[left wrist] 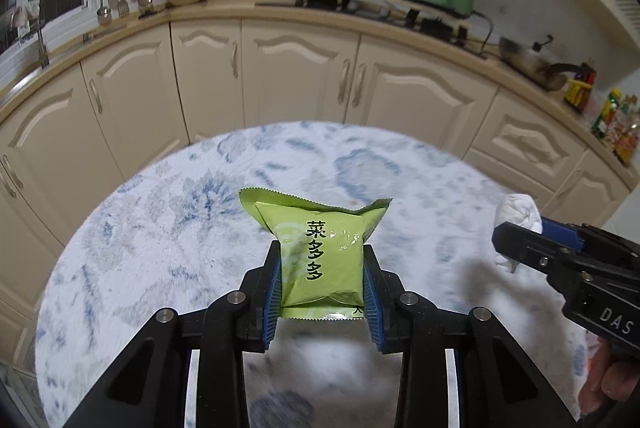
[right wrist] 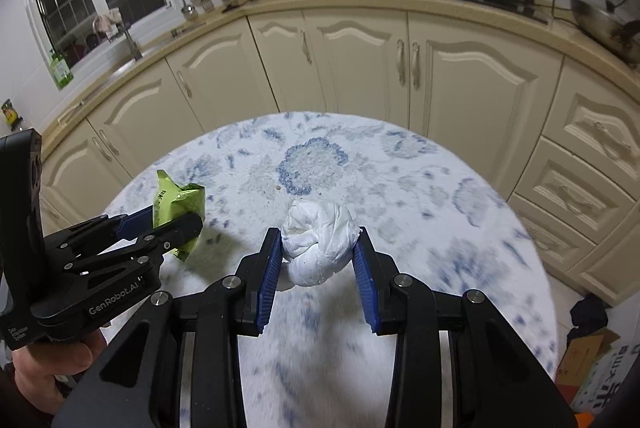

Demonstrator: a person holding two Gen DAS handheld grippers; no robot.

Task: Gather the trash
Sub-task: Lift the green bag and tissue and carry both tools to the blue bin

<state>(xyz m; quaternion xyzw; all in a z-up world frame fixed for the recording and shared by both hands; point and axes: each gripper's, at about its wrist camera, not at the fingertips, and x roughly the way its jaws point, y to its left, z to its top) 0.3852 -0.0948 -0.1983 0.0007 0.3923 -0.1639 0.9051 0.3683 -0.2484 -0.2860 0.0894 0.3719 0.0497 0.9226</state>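
Both pickups made: left gripper (left wrist: 322,280) clamped on the green snack packet (left wrist: 320,252), right gripper (right wrist: 318,260) clamped on the white paper wad (right wrist: 318,242), both held over the near part of the round patterned table (right wrist: 400,168). Step in hand, by my reading, is carry-off. No bin is in view, so the next move calls for finding one while keeping both grips closed.

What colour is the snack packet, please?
Light green snack packet with black characters; clearest in left wrist view.

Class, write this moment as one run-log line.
left tongs: shut on green snack packet | right tongs: shut on white paper wad | both above round table
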